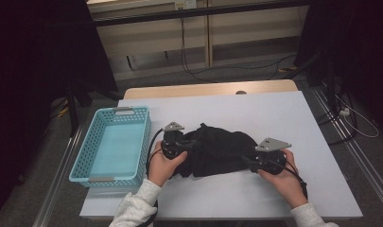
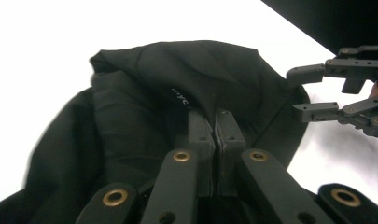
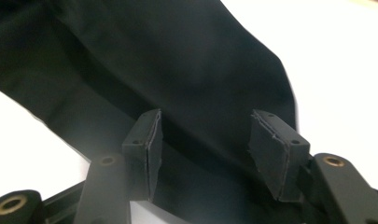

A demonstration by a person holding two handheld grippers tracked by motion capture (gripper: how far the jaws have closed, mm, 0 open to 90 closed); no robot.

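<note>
A crumpled black garment [image 1: 218, 149] lies in the middle of the white tabletop [image 1: 274, 113]. My left gripper [image 1: 189, 144] sits at its left end. In the left gripper view the jaws [image 2: 217, 122] are pressed together on a fold of the black cloth [image 2: 144, 93] beside a small white label. My right gripper [image 1: 249, 161] is at the garment's right end. Its jaws [image 3: 205, 135] stand apart with the hem of the cloth [image 3: 177, 60] lying between the pads, and neither pad presses it. The left gripper view also shows the right gripper [image 2: 305, 91] open at the cloth's far edge.
A light blue plastic basket [image 1: 85, 156] with nothing in it stands at the table's left edge, close to my left hand. Bare white surface stretches behind and to the right of the garment. Dark stands and cables surround the table on the floor.
</note>
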